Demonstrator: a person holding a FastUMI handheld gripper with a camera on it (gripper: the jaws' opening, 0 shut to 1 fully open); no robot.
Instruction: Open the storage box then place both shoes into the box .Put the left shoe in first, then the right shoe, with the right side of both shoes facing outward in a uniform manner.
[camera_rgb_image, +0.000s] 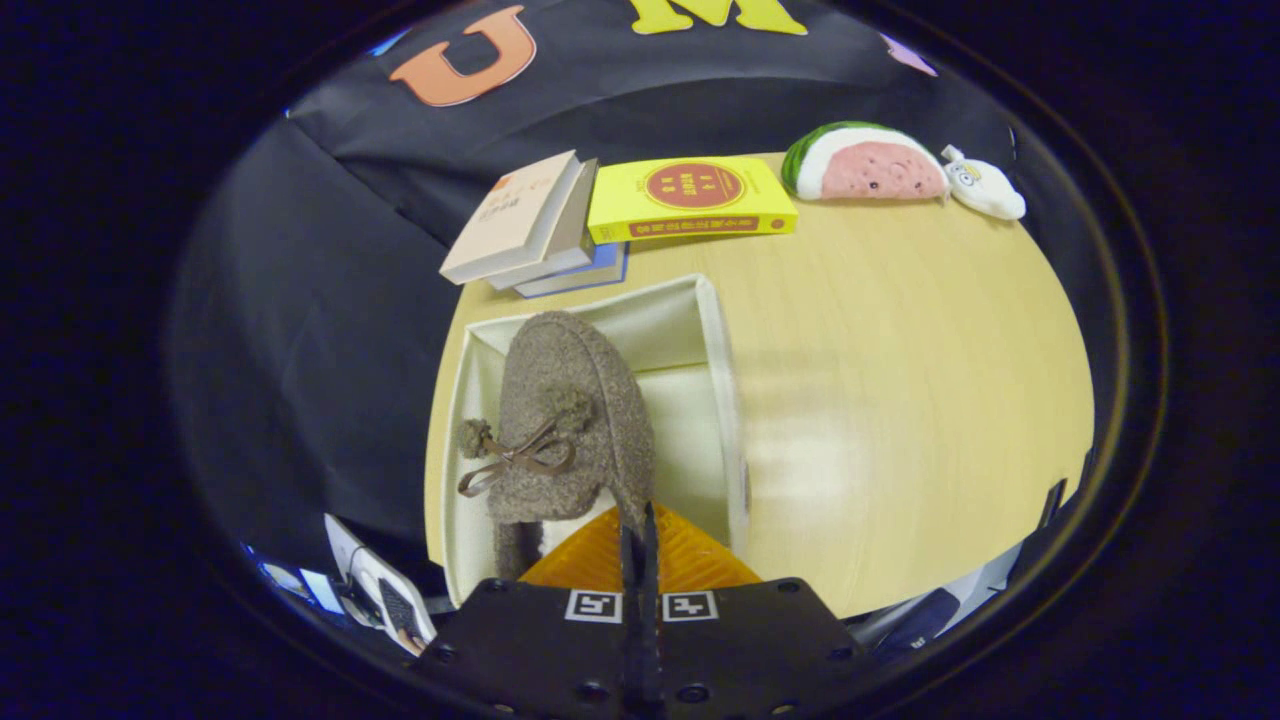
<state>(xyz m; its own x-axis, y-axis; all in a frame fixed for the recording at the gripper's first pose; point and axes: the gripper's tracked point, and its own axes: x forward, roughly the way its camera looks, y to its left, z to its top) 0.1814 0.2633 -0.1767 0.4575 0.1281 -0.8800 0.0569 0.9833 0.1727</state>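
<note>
Wooden table (900, 400) with the open storage box (725, 400) on it near the book stack (530, 220). Fuzzy brown shoe (570, 420) hangs over the box, and the gripper (640, 530) is pinched tight on its heel edge.

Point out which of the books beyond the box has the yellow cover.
The yellow book lies flat by itself beyond the storage box, right of the beige-and-blue stack. The tongs are shut on the brown shoe.

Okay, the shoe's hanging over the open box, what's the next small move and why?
Probably lower it. The fingers are pinched shut on the brown shoe, which hangs over the white storage box near its left wall; the floor beneath looks bare, so easing down should seat it.
</note>
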